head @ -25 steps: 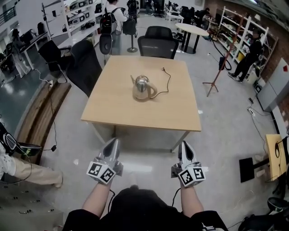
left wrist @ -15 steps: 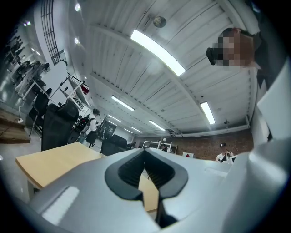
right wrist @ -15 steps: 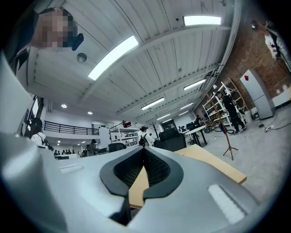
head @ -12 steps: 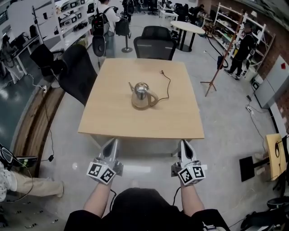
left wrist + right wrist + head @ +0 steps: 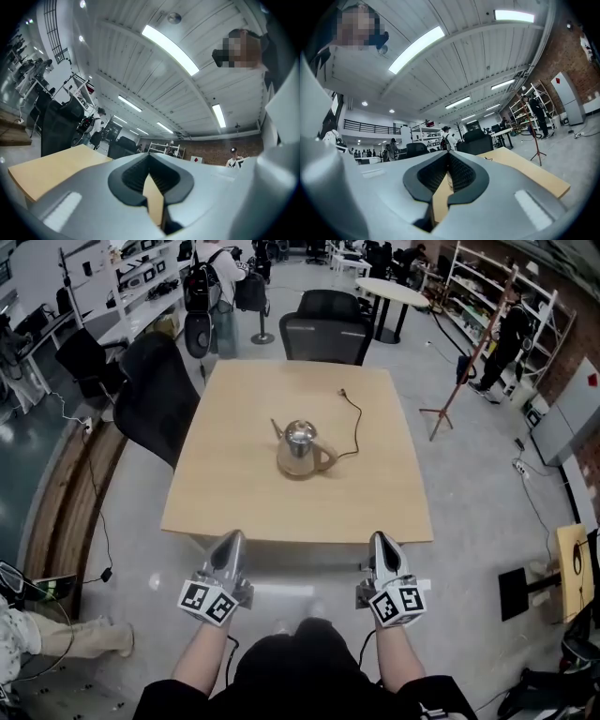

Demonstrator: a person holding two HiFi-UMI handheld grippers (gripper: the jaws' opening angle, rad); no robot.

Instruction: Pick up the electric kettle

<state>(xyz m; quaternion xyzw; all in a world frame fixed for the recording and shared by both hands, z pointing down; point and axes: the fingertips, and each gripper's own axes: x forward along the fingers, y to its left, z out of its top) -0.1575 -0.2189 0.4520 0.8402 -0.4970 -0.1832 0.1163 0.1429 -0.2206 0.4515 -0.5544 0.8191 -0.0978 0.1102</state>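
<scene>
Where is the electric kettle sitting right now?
In the head view, the electric kettle stands near the middle of the wooden table, with its black cord trailing away on its right toward the far edge.

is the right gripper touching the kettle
Apart. The head view shows the right gripper at the near edge of the table, with bare tabletop between it and the kettle.
</scene>
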